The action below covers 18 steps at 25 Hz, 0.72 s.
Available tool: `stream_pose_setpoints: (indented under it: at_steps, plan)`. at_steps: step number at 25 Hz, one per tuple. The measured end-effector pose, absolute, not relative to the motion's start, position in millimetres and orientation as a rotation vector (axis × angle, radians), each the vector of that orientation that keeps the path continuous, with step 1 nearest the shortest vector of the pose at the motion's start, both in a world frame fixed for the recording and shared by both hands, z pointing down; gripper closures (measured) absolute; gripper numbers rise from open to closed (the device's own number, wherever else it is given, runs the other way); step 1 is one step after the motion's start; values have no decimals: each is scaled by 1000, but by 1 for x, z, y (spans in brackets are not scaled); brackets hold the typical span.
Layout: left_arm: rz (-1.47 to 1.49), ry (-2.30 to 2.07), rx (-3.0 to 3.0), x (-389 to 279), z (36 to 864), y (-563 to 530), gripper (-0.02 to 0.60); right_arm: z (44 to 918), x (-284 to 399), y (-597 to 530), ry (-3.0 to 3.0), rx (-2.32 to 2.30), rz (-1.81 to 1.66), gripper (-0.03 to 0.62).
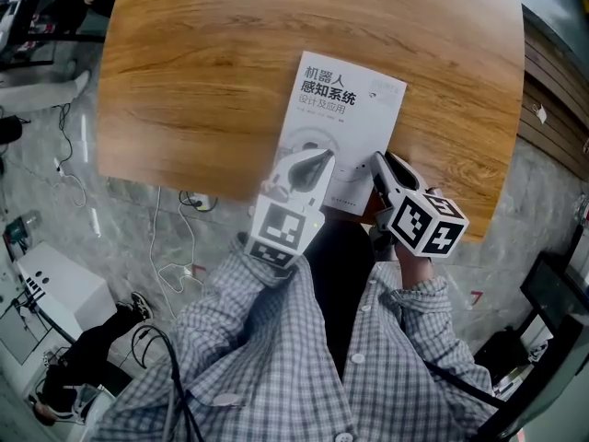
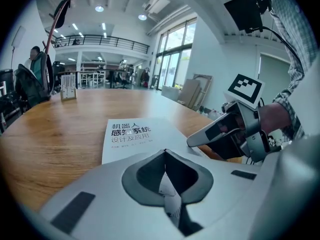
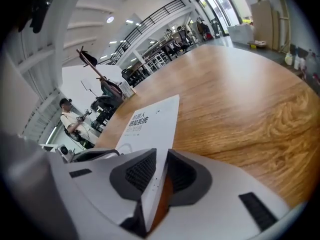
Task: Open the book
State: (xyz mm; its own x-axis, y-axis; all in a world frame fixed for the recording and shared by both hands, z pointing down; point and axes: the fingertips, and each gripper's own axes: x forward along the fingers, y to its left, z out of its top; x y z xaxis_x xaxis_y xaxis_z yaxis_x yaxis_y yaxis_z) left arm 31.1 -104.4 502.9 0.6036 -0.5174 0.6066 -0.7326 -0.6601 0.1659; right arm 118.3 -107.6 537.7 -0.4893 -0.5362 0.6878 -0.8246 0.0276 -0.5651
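A white paperback book (image 1: 345, 127) with dark print lies shut on the wooden table (image 1: 202, 72), near the front edge. My left gripper (image 1: 319, 158) is shut, with its tips resting on the lower part of the cover (image 2: 130, 139). My right gripper (image 1: 379, 162) is at the book's lower right corner. In the right gripper view the thin white edge of the cover (image 3: 150, 121) runs in between the two pads of my right gripper (image 3: 161, 156), which are closed narrowly on it. From the left gripper view, the right gripper (image 2: 192, 141) lies low at the book's right edge.
The table's front edge runs just below the book, and its right edge (image 1: 502, 155) is close to the right gripper. Cables (image 1: 175, 247) and a white box (image 1: 51, 288) lie on the marble floor to the left. A person (image 3: 72, 121) sits far off beyond the table.
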Motion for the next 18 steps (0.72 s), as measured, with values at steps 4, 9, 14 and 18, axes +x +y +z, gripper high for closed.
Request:
stream_pose_setpoints:
  at_steps: [4,9,14,18]
  plan:
    - [818,-912,2482,37,507,-96,571,534,120,-108,-2040,1383,1484,536]
    - [856,-897,2500,39,510,-94,571,520,119,-109,-2074,1390,1527,548]
    - [838,-827,2466,40,509,-91,571,506,115,-109,-2096,1395,1561,554]
    - [944,-724,2546,40,500,-76,552,498,114,-110,-2100,1404,1601,556]
